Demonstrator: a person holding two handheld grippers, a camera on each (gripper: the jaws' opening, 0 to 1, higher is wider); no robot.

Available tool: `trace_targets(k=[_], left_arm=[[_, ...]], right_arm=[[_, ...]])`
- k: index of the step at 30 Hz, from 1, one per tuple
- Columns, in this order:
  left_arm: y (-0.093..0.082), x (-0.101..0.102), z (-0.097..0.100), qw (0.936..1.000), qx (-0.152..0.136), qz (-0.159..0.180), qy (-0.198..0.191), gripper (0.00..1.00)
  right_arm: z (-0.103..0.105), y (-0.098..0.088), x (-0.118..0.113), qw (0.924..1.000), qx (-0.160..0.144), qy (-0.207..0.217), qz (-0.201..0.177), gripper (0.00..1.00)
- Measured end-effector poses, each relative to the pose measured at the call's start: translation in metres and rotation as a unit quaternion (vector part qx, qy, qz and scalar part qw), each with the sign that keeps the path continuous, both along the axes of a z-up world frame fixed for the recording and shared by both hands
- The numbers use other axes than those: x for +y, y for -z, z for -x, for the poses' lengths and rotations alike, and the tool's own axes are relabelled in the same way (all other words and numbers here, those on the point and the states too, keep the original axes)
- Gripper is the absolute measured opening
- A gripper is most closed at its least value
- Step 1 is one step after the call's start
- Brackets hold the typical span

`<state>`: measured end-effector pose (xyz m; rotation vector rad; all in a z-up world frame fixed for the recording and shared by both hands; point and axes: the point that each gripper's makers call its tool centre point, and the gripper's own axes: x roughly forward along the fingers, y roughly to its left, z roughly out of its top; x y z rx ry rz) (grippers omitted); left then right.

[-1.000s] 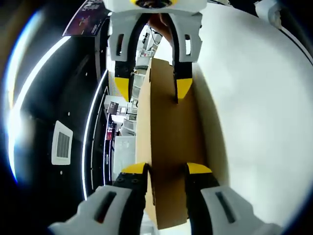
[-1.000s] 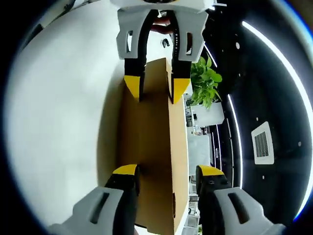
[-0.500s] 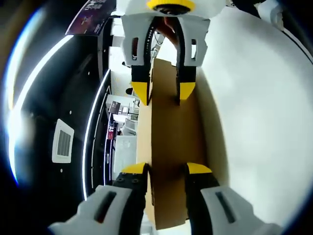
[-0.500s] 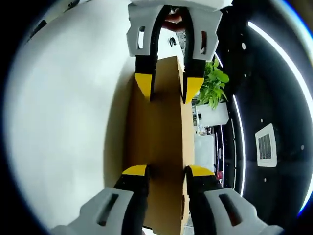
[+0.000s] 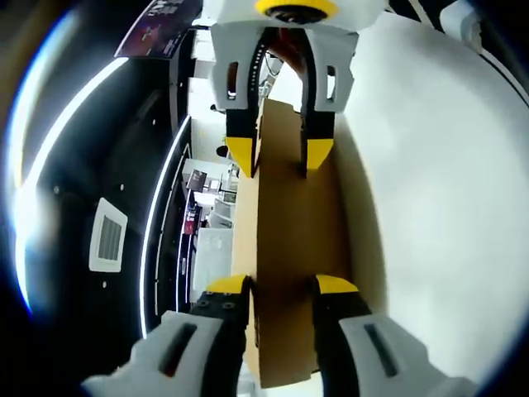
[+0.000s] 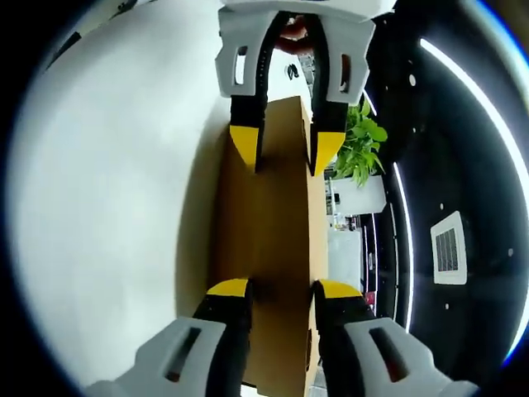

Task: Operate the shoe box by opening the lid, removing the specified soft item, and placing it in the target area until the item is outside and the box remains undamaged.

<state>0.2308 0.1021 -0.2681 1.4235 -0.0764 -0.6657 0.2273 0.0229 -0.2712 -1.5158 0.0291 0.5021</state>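
Since a second ago, our right gripper has closed in; both it and our left gripper now pinch the shoe box from opposite ends.

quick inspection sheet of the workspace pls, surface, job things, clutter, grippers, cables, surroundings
surface: plain white tabletop, bare where it shows
job's things: brown cardboard shoe box panel, held edge-on from both ends; no soft item seen
clutter: nothing seen
grippers: left gripper and right gripper, white with yellow-tipped black fingers, each shut on the cardboard
cables: nothing seen
surroundings: green leafy potted plant, dark ceiling with a curved light strip and a square vent
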Motion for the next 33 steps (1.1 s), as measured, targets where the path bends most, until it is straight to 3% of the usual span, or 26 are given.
trace_targets(k=[4, 7, 33], left_arm=[[0.0019, 0.0014, -0.0013, 0.9993, -0.022, -0.029, 0.005, 0.31], [0.0018, 0.0035, -0.0023, 0.9995, -0.017, -0.021, -0.013, 0.32], [-0.0036, 0.0027, 0.0005, 0.9999, -0.004, -0.013, -0.007, 0.3]], right_arm=[[-0.0004, -0.0003, 0.0006, 1.0, 0.002, -0.004, -0.001, 0.29], [-0.0007, -0.0002, 0.0009, 1.0, 0.002, -0.006, -0.001, 0.29], [-0.0015, -0.0058, -0.0006, 0.9999, 0.001, -0.012, -0.006, 0.29]])
